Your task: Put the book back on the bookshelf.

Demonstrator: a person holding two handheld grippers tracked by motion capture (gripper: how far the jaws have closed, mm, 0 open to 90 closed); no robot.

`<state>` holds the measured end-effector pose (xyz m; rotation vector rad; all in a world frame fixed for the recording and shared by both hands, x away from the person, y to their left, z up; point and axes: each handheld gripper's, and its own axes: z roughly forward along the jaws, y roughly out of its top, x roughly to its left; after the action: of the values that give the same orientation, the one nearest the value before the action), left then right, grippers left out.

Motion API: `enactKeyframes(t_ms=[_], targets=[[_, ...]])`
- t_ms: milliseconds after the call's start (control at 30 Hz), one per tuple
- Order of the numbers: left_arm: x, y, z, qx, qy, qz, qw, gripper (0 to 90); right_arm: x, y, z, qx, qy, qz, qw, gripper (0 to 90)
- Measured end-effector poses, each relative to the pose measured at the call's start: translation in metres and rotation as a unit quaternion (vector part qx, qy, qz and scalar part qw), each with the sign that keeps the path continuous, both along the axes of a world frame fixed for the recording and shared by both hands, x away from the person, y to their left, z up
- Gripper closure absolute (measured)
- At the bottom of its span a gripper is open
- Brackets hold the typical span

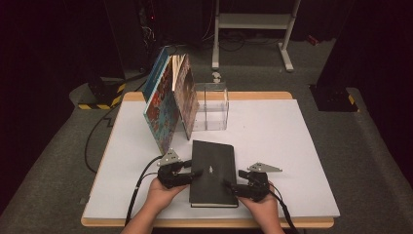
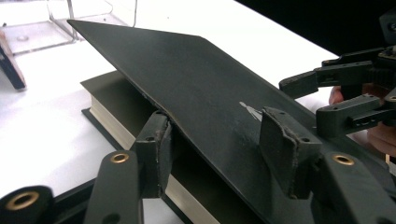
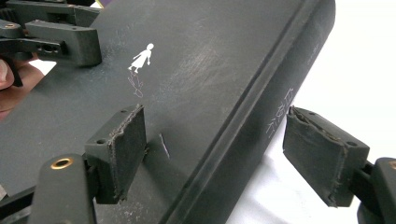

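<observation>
Black hardcover book (image 1: 213, 173) lies flat near the front edge of the white table (image 1: 292, 146), spine toward the person's right. Thick block of pages, so probably fairly heavy for a two-jaw hold. The boards look stiff with a matte, slightly scuffed surface that should give fair friction. The front cover (image 2: 196, 88) hinges freely: in the left gripper view it is raised off the pages, so holding the cover alone would open the book, not lift it.

Left gripper (image 2: 224, 154): jaws partly spread, one under the raised cover edge and one over it; whether the pads press it, I cannot tell. Right gripper (image 3: 233, 154): jaws spread across the spine edge, one pad resting on the cover, the other clear of the spine.

Judgement: best hold is across the spine or the whole thickness.

Behind the book stand leaning picture books (image 1: 168, 105) and a clear plastic box (image 1: 212, 107).
</observation>
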<state>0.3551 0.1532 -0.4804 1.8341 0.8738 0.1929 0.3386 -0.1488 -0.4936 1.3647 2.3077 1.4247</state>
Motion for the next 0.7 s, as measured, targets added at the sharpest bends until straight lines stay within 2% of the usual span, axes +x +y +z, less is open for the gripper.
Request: enactKeyframes(t_ms=[133, 333, 467, 600, 700], targets=[[-0.001, 0.0, 0.001, 0.004, -0.016, -0.004, 0.9999, 47.4, 0.0, 0.0, 0.0, 0.001, 0.001, 0.001, 1.0, 21.2], [-0.006, -0.002, 0.006, -0.004, -0.045, -0.01, 0.9989, 51.9, 0.006, 0.0, 0.003, 0.005, 0.003, 0.002, 1.0, 21.5], [-0.007, -0.002, 0.007, -0.004, -0.059, -0.013, 0.9982, 52.4, 0.012, 0.0, 0.004, 0.005, 0.011, 0.002, 0.9999, 20.8], [-0.011, -0.004, 0.011, 0.001, -0.083, -0.016, 0.9964, 52.9, 0.017, 0.0, 0.006, 0.009, 0.017, 0.004, 0.9998, 19.6], [-0.014, -0.005, 0.013, 0.004, -0.092, -0.017, 0.9956, 54.0, 0.022, 0.0, 0.005, 0.024, 0.029, 0.006, 0.9993, 16.8]])
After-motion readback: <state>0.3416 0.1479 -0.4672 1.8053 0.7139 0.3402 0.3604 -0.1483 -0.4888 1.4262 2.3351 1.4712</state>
